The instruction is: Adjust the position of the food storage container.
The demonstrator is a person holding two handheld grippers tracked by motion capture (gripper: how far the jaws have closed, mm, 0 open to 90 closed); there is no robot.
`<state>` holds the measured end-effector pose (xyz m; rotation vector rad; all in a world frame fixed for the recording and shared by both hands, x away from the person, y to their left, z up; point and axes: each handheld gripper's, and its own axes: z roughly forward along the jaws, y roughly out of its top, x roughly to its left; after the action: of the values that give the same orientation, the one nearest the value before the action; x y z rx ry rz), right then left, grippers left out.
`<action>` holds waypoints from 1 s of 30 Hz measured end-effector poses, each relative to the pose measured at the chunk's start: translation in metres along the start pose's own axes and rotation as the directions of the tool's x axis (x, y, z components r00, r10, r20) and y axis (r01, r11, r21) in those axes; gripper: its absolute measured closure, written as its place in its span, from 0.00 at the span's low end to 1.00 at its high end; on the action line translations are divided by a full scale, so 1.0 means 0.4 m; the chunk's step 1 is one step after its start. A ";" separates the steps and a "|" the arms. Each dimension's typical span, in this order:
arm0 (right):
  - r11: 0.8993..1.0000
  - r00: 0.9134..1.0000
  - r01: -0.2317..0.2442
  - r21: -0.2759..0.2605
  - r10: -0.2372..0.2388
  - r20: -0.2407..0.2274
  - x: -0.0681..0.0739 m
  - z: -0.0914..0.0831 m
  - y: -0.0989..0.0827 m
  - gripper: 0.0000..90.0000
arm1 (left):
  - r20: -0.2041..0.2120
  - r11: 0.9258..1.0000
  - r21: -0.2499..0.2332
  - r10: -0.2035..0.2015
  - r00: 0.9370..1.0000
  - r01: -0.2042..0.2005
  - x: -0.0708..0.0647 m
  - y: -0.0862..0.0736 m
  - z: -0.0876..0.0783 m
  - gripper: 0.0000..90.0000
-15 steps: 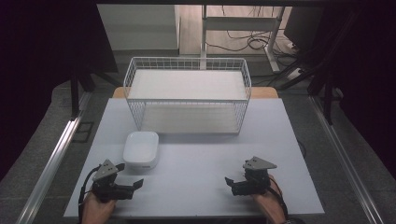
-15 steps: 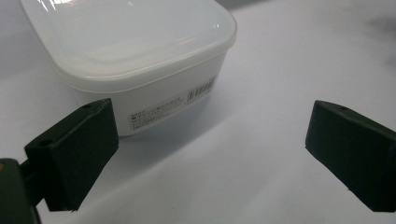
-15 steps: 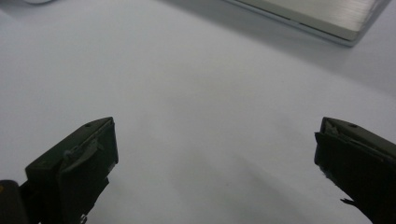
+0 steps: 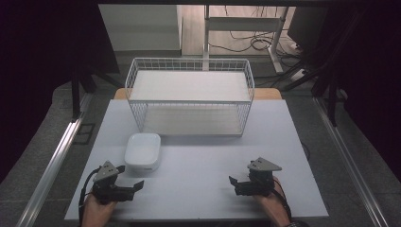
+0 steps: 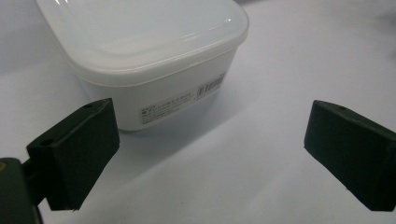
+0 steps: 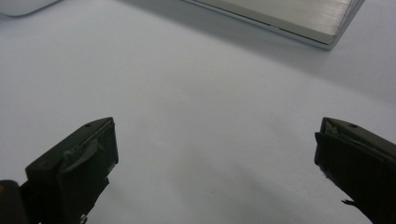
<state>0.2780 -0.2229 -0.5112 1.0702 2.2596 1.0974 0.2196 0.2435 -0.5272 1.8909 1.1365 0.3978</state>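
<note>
Approach looks like the step in hand: left gripper (image 4: 135, 186) sits low on the table (image 4: 198, 189), jaws spread wide, nothing between them, with the container (image 4: 142, 151) just ahead and off toward one jaw in the left gripper view. To do it well, I'd recentre so the container (image 5: 140, 60) sits midway between the jaws, then close across its narrow sides below the lid rim, since the lid lip overhangs and a grip on it could pop or slip. Right gripper (image 4: 232, 182) is also spread wide and holding nothing, well apart over bare table. Container is white, translucent plastic, rounded rectangular, lid on, small printed label on one side wall. It stands on the table in front of the wire basket (image 4: 190, 97), near its left corner, not touching it.
</note>
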 end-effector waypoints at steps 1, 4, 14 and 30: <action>1.000 1.000 -0.003 -0.005 0.003 -0.002 0.000 0.000 0.001 0.00 | 0.001 1.000 0.001 -0.002 1.000 0.002 0.001 0.000 -0.001 0.03; 1.000 1.000 0.005 -0.005 -0.005 0.003 0.002 0.002 0.002 0.00 | -0.006 1.000 0.008 -0.005 1.000 0.005 0.003 0.002 -0.004 0.03; 1.000 0.999 0.007 -0.022 -0.006 0.040 0.007 0.005 0.008 0.00 | -0.052 1.000 0.025 0.002 0.999 0.000 0.017 0.012 -0.028 0.15; 0.999 0.999 0.045 -0.002 -0.045 -0.012 0.027 0.001 0.038 0.00 | -0.087 0.997 -0.003 -0.071 0.994 0.071 0.084 0.021 -0.055 0.37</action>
<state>0.2786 -0.2081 -0.4997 1.0090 2.2809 1.0901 0.2282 0.2810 -0.5131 1.8430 1.2573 0.4441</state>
